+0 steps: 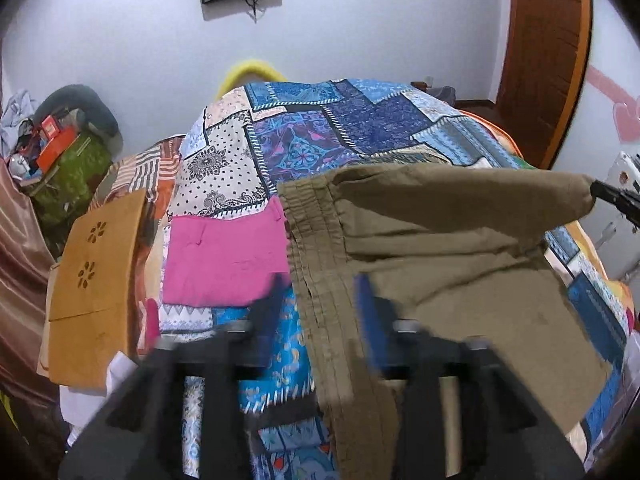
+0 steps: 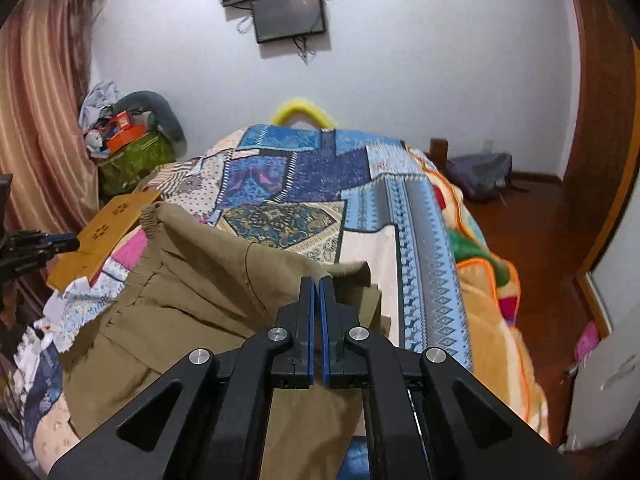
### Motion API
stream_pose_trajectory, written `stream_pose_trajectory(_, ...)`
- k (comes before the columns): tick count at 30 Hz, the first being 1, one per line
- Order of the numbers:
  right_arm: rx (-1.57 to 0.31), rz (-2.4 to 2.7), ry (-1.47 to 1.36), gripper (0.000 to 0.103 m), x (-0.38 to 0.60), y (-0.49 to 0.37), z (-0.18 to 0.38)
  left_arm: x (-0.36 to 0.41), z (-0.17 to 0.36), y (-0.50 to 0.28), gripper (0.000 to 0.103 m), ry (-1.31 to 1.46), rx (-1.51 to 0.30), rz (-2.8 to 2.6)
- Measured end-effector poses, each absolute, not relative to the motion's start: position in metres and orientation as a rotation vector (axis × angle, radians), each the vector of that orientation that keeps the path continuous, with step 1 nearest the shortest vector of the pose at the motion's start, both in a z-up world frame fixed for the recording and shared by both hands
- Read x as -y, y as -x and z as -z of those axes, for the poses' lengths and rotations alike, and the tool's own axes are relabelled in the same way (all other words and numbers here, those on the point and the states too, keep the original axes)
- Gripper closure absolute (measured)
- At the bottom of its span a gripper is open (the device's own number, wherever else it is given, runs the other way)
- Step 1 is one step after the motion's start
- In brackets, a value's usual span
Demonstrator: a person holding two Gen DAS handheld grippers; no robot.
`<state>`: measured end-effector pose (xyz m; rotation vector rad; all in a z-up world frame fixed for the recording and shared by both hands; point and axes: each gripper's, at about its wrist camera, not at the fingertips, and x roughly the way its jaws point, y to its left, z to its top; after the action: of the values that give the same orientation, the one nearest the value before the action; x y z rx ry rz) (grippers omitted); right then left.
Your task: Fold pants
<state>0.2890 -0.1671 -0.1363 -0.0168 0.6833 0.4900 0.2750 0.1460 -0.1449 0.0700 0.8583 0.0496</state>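
Pinching one pair of olive pants (image 2: 192,304) at frame centre, right tongs (image 2: 319,280) pressed together; left tongs (image 1: 320,300) spread, empty; two wall screens (image 2: 290,14) upper centre.

- patchwork bedspread (image 1: 304,140), blue, purple, pink patches, covers the bed
- tan cardboard sheet (image 1: 96,280) with flower cutouts, left edge of bed
- green bag (image 2: 132,160) far left by the wall, orange box (image 2: 124,138) on top
- pinkish curtain (image 2: 44,100), left
- two dark screens (image 2: 290,12) on far wall
- yellow fuzzy arc (image 2: 300,110) behind bed
- wooden door (image 1: 544,60), right
- grey bag (image 2: 480,174) on wood floor, far right
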Motion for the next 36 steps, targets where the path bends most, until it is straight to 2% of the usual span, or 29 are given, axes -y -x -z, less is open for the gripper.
stream_pose_trajectory(1,-0.685,-0.484,0.010,0.101,0.168,-0.293,0.139,-0.148,0.146,-0.284,0.035,-0.068,-0.851,-0.058)
stream_pose_trajectory(2,-0.685,-0.478,0.001,0.101,0.169,-0.301,0.141,-0.151,0.148,-0.292,0.035,-0.063,-0.843,-0.061)
stream_pose_trajectory(14,-0.715,-0.476,0.032,0.101,0.173,-0.335,0.174,-0.191,0.208,-0.422,0.035,0.129,-0.979,-0.016)
stream_pose_trajectory(23,-0.740,-0.481,0.035,0.101,0.169,-0.367,0.198,-0.209,0.278,-0.467,0.035,0.271,-1.133,-0.018)
stream_pose_trajectory(24,-0.743,-0.483,0.037,0.101,0.168,-0.368,0.200,-0.210,0.281,-0.468,0.035,0.291,-1.136,-0.008)
stream_pose_trajectory(26,-0.749,-0.489,0.039,0.101,0.168,-0.368,0.204,-0.212,0.286,-0.470,0.044,0.323,-1.139,0.011)
stream_pose_trajectory(28,-0.752,-0.494,0.040,0.101,0.169,-0.369,0.205,-0.212,0.289,-0.471,0.048,0.337,-1.146,0.011)
stream_pose_trajectory(36,-0.741,-0.479,0.030,0.101,0.173,-0.367,0.195,-0.196,0.241,-0.449,0.053,0.176,-1.024,-0.046)
